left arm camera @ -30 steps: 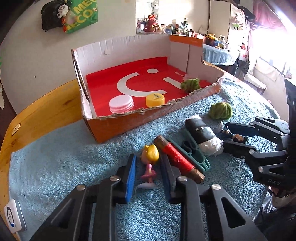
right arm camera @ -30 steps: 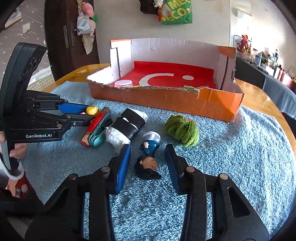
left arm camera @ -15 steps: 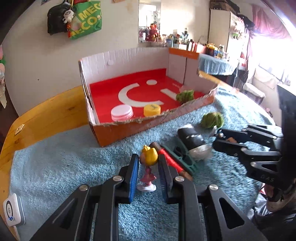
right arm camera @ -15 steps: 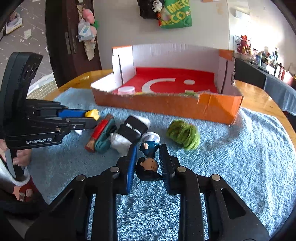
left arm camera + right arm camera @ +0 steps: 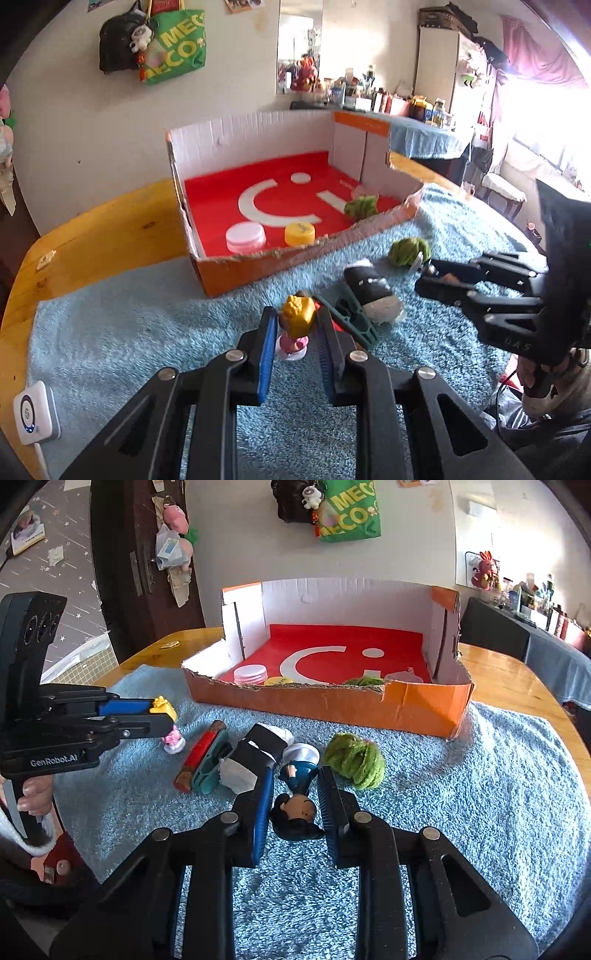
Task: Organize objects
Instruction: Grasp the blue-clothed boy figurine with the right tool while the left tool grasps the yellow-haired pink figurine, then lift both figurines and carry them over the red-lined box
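1. The left gripper (image 5: 295, 332) is clamped on the yellow-haired figurine (image 5: 295, 325), lifted clear of the blue towel (image 5: 129, 332), presumably bound for the cardboard box (image 5: 295, 258)
2. The right gripper (image 5: 295, 801) pinches the dark-haired figurine (image 5: 297, 801) lying head-first towards the camera
3. Only the right wrist view shows the yellow-haired figurine's base (image 5: 173, 743) hanging free below the fingers

Both grippers have closed, the left gripper (image 5: 295, 328) lifting the yellow-haired figurine (image 5: 295, 325), the right gripper (image 5: 295, 797) clamping the dark-haired figurine (image 5: 297, 801).
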### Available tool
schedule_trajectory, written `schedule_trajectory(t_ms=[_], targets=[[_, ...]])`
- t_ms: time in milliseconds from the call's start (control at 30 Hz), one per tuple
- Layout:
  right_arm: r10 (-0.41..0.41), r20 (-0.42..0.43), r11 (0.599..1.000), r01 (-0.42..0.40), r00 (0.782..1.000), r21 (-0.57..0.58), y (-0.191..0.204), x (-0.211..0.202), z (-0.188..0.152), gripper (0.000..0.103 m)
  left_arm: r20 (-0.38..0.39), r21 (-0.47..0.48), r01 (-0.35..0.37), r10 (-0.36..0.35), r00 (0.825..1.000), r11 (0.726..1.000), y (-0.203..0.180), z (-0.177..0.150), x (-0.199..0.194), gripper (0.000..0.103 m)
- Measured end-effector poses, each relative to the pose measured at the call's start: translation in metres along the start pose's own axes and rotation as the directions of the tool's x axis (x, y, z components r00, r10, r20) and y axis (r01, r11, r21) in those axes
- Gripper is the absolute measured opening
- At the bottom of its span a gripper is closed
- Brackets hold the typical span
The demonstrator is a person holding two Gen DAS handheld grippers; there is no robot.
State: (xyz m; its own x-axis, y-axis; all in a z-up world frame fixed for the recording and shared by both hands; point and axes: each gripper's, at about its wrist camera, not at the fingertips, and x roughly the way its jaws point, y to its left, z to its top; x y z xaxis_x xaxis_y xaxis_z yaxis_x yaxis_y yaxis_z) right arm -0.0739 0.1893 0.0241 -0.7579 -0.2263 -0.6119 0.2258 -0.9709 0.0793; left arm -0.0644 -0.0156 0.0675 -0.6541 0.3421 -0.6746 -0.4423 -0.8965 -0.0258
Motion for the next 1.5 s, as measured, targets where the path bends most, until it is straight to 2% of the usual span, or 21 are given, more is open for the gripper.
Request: schedule_trajectory(t_ms=[67, 200, 367, 533, 800, 967, 1167, 1500], targets=[[0.001, -0.001, 1.0, -0.001, 1.0, -0.003, 0.001, 0.0, -0.001, 0.024, 0.012, 0.005, -0.003, 0.003, 1.0, 1.0, 0.0, 0.0, -0.003, 0.022], [0.006, -0.01, 1.0, -0.006, 1.0, -0.002, 0.002, 0.003, -0.005, 0.024, -0.052, -0.002, -0.012, 0.012, 0.999, 1.0, 0.003, -0.015, 0.006, 0.022], [0.015, -0.029, 1.0, -0.015, 0.999, 0.007, 0.001, 0.002, -0.014, 0.024, -0.048, -0.027, -0.013, 0.012, 0.999, 1.0, 0.006, -0.038, -0.006, 0.021], [0.016, -0.037, 1.0, -0.016, 0.999, 0.018, -0.002, 0.003, -0.023, 0.024, -0.098, -0.05, -0.014, 0.009, 0.995, 0.999, 0.008, -0.054, 0.002, 0.018], [0.013, -0.035, 1.0, -0.012, 0.999, 0.025, -0.002, 0.002, -0.022, 0.024, -0.07, -0.055, -0.009, 0.006, 0.998, 0.998, 0.009, -0.043, 0.01, 0.018], [0.006, -0.028, 0.999, -0.005, 1.0, 0.04, -0.003, 0.005, -0.021, 0.024, -0.07, -0.039, -0.03, 0.027, 0.997, 0.999, 0.006, -0.037, 0.017, 0.018], [-0.015, -0.015, 1.0, 0.015, 1.0, 0.027, 0.0, 0.006, -0.021, 0.025, -0.053, -0.029, -0.04, 0.039, 0.998, 0.999, 0.007, -0.042, 0.012, 0.032], [-0.032, -0.006, 0.999, 0.033, 0.999, 0.016, 0.003, 0.009, -0.022, 0.025, -0.033, -0.014, -0.065, 0.064, 0.997, 0.998, 0.004, -0.046, 0.015, 0.031]])
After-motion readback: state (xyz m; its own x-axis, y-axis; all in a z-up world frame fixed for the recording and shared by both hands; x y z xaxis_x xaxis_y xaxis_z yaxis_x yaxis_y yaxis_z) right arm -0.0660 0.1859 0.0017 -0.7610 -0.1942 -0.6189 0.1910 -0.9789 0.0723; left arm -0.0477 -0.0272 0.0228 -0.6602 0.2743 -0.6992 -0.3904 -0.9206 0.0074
